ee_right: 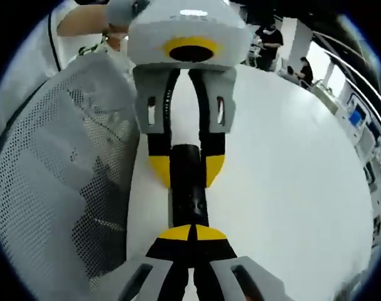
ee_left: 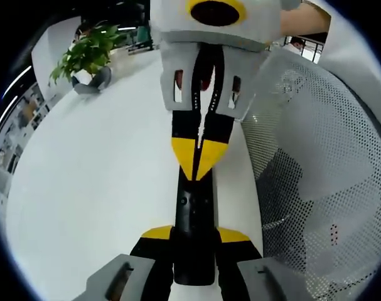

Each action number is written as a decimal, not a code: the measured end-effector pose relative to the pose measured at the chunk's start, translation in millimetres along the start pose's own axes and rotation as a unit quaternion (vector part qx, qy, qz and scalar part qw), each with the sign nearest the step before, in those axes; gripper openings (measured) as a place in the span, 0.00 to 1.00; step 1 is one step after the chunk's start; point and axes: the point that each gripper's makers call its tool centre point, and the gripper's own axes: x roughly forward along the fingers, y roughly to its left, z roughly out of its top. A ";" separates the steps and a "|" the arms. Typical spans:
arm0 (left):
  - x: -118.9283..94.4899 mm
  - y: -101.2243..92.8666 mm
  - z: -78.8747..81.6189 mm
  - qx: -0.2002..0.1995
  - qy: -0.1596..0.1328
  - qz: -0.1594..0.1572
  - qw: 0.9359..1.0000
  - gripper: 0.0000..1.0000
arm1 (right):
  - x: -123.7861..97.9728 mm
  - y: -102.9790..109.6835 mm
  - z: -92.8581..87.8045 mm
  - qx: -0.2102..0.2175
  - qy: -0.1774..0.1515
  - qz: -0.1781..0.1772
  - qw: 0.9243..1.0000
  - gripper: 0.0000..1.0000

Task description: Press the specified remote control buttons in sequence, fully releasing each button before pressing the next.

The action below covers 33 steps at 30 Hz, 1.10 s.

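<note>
A slim black remote (ee_left: pixel 193 210) lies lengthwise above the white table (ee_left: pixel 102 188). My left gripper (ee_left: pixel 195 235) is shut on the remote, its yellow tips clamping the two long sides. My right gripper (ee_left: pixel 199 160) reaches in from the far side, jaws shut, with its joined yellow tips pointing down onto the remote's far end. In the right gripper view, the right gripper (ee_right: pixel 193 233) is shut, its tips at the near end of the remote (ee_right: pixel 189 200). The left gripper (ee_right: pixel 187 164) grips the far end there. Whether a button is pushed in is hidden.
A grey mesh chair back (ee_left: pixel 316 157) stands close beside the grippers and is also in the right gripper view (ee_right: pixel 58 163). A potted plant (ee_left: pixel 90 53) sits at the table's far edge. People (ee_right: pixel 268 37) stand in the background beyond the table.
</note>
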 end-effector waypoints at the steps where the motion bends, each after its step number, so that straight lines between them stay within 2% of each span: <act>1: 0.0 0.0 -0.1 0.001 0.000 -0.001 1.000 0.25 | 0.9 0.2 0.1 -0.031 0.013 0.000 0.999 0.00; 3: 0.0 -0.1 -0.3 0.008 0.002 -0.006 1.000 0.25 | 2.3 0.1 0.5 -0.064 0.034 -0.003 0.997 0.00; 4: -0.1 0.2 -0.5 0.009 0.003 -0.009 1.000 0.25 | 3.5 0.5 2.1 -0.051 0.031 -0.004 0.998 0.00; 8: -0.2 0.1 -0.7 0.011 0.003 -0.011 1.000 0.25 | 2.2 -3.0 1.0 0.037 0.004 -0.007 0.999 0.00; 9: -0.2 -0.1 -0.7 0.010 0.003 -0.010 1.000 0.25 | 1.2 -3.8 1.0 0.068 -0.009 -0.010 0.998 0.00; 13: -0.5 -0.4 -0.3 0.008 0.002 -0.008 1.000 0.25 | 0.6 -5.2 3.7 0.121 -0.060 -0.033 0.990 0.00; 14: -0.6 -0.4 -0.2 0.008 0.003 -0.009 1.000 0.25 | 1.2 -5.4 4.7 0.121 -0.068 -0.046 0.989 0.00; 19: -0.8 -0.6 0.0 0.010 0.010 -0.011 1.000 0.25 | 2.2 -3.1 7.2 0.095 -0.064 -0.055 0.992 0.00; 24: -0.8 -0.8 0.0 0.007 0.008 -0.008 1.000 0.25 | 0.3 2.1 8.0 0.092 -0.066 -0.030 0.993 0.00; 33: -0.8 -0.5 0.1 0.010 0.010 -0.010 1.000 0.25 | 3.3 -0.3 9.4 0.077 -0.048 -0.031 0.995 0.00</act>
